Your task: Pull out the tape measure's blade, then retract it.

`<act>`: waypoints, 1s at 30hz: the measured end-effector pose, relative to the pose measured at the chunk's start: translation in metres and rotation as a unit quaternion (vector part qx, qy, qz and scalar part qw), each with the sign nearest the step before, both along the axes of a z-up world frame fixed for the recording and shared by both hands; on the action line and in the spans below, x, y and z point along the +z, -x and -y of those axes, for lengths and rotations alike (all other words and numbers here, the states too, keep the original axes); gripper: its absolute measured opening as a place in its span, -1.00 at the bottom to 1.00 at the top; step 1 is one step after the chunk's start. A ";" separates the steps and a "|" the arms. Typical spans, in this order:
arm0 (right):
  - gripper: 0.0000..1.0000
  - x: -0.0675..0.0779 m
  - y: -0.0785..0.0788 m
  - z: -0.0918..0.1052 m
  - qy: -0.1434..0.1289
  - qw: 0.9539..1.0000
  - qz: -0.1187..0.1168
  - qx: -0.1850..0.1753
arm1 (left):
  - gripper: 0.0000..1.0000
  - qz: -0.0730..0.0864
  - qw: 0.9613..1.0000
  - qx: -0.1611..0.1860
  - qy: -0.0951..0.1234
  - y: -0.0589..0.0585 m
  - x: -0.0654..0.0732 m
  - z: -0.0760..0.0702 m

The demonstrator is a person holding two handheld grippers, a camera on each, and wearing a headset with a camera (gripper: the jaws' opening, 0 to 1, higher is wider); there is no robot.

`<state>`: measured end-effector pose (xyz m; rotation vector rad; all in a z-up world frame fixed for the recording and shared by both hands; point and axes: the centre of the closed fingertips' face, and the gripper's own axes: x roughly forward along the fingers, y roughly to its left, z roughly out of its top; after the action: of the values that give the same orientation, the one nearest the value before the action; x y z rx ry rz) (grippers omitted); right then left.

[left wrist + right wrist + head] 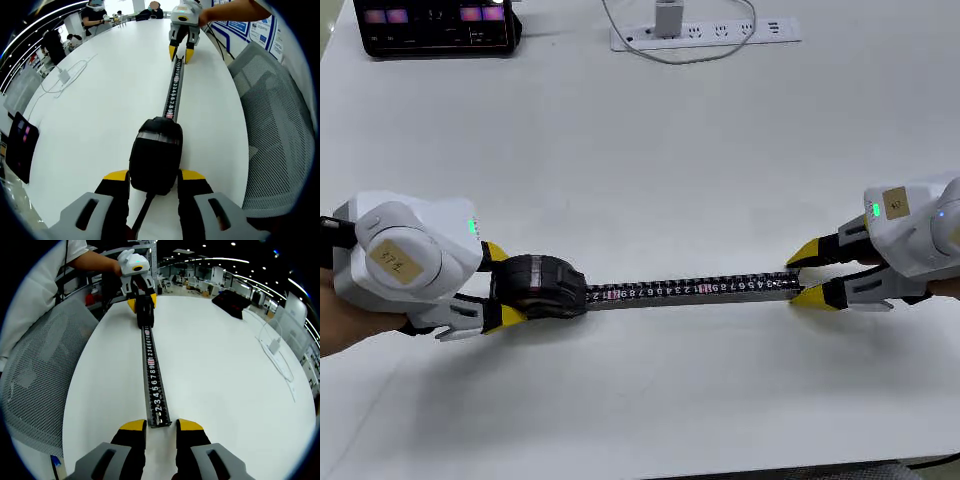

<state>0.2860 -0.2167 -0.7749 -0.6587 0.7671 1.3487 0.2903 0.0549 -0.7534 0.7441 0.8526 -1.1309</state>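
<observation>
Black case (538, 286) is pinched in our left claw (154, 175) on the bench (640, 180), blade (690, 289) lying flat, running straight out to our right claw (161, 425), whose tips sit spread either side of its end, so it'd reel back leftward.

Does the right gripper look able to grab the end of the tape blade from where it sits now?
Probably yes. The right gripper is open, and the end of the blade lies on the table right at the mouth of its jaws, with nothing between. The left gripper is clamped on the tape measure case.
</observation>
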 end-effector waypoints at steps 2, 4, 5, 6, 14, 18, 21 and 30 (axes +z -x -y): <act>-0.59 0.000 0.000 0.001 0.002 1.000 0.000 0.000 | -0.33 0.001 1.000 -0.001 0.001 -0.001 0.000 0.002; -0.58 0.001 0.000 0.001 0.001 1.000 0.001 -0.001 | -0.34 0.001 1.000 -0.002 0.001 -0.001 0.000 0.002; -0.58 0.001 0.000 0.002 0.002 1.000 0.001 -0.001 | -0.34 0.002 1.000 -0.003 0.000 -0.001 0.000 0.002; -0.58 0.001 0.000 0.002 0.002 1.000 0.001 -0.002 | -0.35 0.002 1.000 -0.003 0.001 -0.001 0.001 0.002; -0.45 0.007 0.000 -0.003 -0.014 1.000 -0.013 -0.020 | -0.24 -0.010 1.000 0.014 0.015 -0.001 0.004 0.000; -0.41 0.006 0.002 -0.005 -0.015 1.000 -0.017 -0.021 | -0.21 -0.010 1.000 0.020 0.020 0.000 0.005 0.001; -0.40 0.009 0.001 -0.006 -0.018 0.999 -0.015 -0.025 | -0.21 -0.011 0.999 0.023 0.024 0.001 0.007 0.001; -0.29 0.019 0.002 -0.009 -0.034 0.998 -0.010 -0.053 | -0.11 -0.010 0.997 0.050 0.049 0.001 0.013 0.000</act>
<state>0.2840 -0.2073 -0.7561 -0.5446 0.7581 1.2808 0.2891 0.0548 -0.7399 0.6035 0.8355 -1.0838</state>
